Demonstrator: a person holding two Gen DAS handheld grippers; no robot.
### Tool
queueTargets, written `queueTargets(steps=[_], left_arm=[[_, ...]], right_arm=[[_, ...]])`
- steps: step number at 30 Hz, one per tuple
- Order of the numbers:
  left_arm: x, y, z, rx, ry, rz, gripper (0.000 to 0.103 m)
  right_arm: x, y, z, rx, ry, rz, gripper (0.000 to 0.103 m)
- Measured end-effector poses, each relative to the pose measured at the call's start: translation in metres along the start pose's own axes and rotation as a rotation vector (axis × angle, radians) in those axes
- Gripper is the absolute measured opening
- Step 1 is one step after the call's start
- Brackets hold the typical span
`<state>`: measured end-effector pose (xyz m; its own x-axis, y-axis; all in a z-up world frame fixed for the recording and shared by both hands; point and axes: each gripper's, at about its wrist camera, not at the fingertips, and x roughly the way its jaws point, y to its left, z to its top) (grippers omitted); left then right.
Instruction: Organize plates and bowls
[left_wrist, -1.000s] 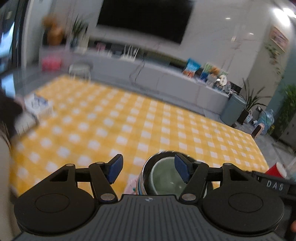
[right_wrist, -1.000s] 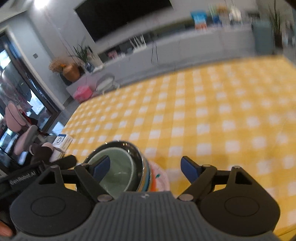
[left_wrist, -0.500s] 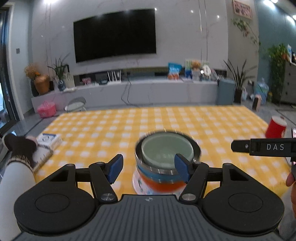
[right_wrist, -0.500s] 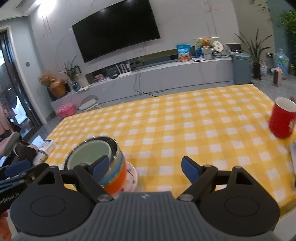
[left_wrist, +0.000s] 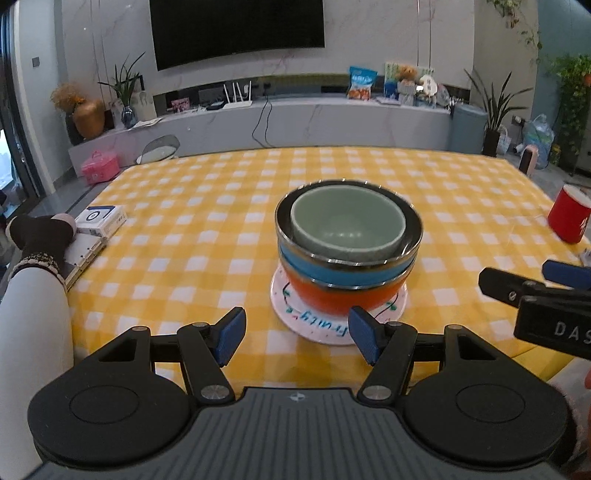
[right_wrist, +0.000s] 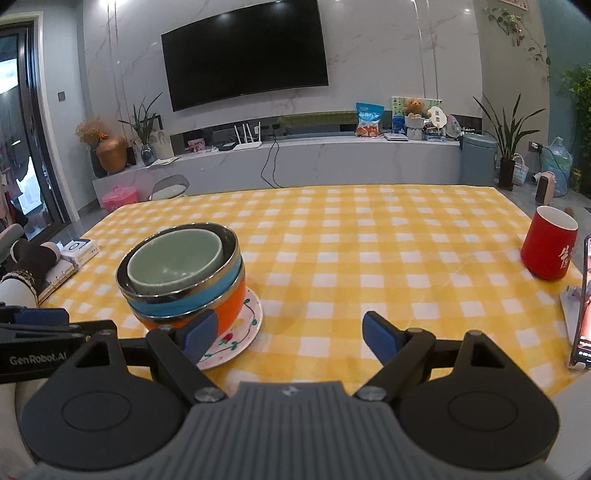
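Note:
A stack of bowls stands on a white patterned plate (left_wrist: 321, 325) (right_wrist: 240, 338) near the table's front edge. From the bottom it holds an orange bowl (left_wrist: 343, 295) (right_wrist: 232, 299), a blue steel-rimmed bowl (left_wrist: 347, 271) (right_wrist: 184, 304), and a pale green bowl (left_wrist: 347, 221) (right_wrist: 175, 258) nested on top. My left gripper (left_wrist: 297, 334) is open just in front of the plate, nothing between its fingers. My right gripper (right_wrist: 284, 334) is open to the right of the stack, its left fingertip in front of the orange bowl.
A red cup (left_wrist: 569, 218) (right_wrist: 548, 247) stands at the right on the yellow checked tablecloth (right_wrist: 369, 266). A phone (right_wrist: 581, 306) leans at the far right edge. A box and a notebook (left_wrist: 94, 230) lie at the left beside a person's socked foot (left_wrist: 37, 236).
Both grippers have drawn back from the stack and levelled out. The bowls, earlier right between the fingers and partly hidden, now stand whole ahead of the left gripper and left of the right one.

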<state>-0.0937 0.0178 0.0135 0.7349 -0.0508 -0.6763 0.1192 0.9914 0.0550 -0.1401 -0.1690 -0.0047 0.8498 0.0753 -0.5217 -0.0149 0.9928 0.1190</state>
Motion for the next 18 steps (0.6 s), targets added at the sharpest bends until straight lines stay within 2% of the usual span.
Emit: queueTargets(steps=[18], left_arm=[[0.0032, 0.0009, -0.0034, -0.011, 0.029, -0.003, 0.075]], right_arm=[[0.0056, 0.0052, -0.0023, -0.019, 0.021, -0.007, 0.085]])
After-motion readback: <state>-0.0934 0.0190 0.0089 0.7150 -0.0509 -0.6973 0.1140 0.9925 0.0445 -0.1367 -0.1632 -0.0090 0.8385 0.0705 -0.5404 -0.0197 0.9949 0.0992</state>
